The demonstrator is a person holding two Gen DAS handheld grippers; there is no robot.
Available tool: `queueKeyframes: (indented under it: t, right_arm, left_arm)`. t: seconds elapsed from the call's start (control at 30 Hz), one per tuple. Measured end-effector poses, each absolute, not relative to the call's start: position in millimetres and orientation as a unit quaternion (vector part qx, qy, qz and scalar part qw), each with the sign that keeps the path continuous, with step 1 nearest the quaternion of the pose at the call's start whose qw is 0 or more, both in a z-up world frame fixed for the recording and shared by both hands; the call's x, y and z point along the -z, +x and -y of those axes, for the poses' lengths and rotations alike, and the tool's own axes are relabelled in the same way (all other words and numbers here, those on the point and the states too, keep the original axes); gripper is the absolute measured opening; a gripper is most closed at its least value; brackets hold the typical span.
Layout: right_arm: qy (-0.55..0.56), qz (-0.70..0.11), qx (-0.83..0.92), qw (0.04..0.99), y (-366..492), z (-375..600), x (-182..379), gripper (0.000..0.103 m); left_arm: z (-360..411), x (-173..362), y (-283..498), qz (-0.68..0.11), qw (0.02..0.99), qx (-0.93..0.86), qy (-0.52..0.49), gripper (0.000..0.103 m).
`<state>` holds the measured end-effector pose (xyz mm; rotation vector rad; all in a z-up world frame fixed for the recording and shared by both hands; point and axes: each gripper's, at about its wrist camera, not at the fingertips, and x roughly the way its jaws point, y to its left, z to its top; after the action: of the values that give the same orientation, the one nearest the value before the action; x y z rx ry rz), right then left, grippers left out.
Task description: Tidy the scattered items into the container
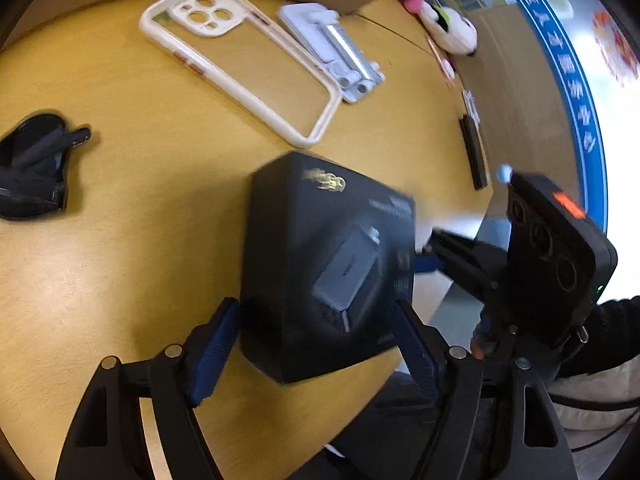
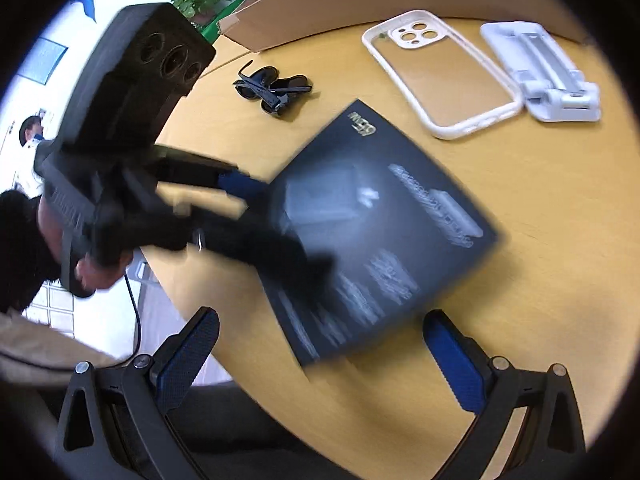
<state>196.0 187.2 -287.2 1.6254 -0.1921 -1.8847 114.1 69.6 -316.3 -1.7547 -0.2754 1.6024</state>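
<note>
L claw (image 1: pixel 316 344) grips black box (image 1: pixel 320 264), tilted, blurred.

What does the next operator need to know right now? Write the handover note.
Left gripper: shut on the black charger box, fingers clamped on its two sides, box apparently lifted off the table; the image is blurred.
Right gripper: open, holding nothing, hovering near the table edge facing the box.
On the table, not yet tidied: white phone case, white folding phone stand beside it, black sunglasses.
Cardboard box stands open at the far side of the table.
Done: nothing visibly inside yet.
Left: carry the charger box to the cardboard box, then the other three.
</note>
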Motion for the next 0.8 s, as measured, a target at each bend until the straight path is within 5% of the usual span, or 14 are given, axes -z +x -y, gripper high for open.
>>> queueKeyframes:
  t: [0.13, 0.37, 0.47, 0.57, 0.63, 0.7, 0.8]
  right_arm:
    - [0.607, 0.067, 0.740, 0.283, 182, -189, 285, 0.093]
    - [0.615, 0.059, 0.733, 0.284, 172, -192, 281, 0.093]
    - [0.620, 0.080, 0.726, 0.285, 168, -202, 276, 0.094]
    - [0.612, 0.096, 0.728, 0.294, 164, -210, 269, 0.094]
    - [0.616, 0.102, 0.726, 0.288, 158, -213, 274, 0.094]
    - [0.627, 0.107, 0.716, 0.287, 153, -211, 284, 0.094]
    - [0.623, 0.066, 0.728, 0.280, 152, -197, 284, 0.100]
  left_arm:
    - [-67, 317, 106, 0.120, 0.359, -0.619, -0.688, 0.075]
    - [-48, 317, 102, 0.161, 0.336, -0.619, -0.691, 0.065]
    - [-36, 312, 98, 0.186, 0.316, -0.636, -0.679, 0.082]
    - [-46, 318, 94, 0.190, 0.328, -0.630, -0.678, 0.082]
    - [-57, 323, 90, 0.188, 0.338, -0.624, -0.679, 0.080]
    - [-68, 328, 86, 0.191, 0.338, -0.619, -0.682, 0.066]
    - [-76, 327, 83, 0.174, 0.330, -0.626, -0.685, 0.065]
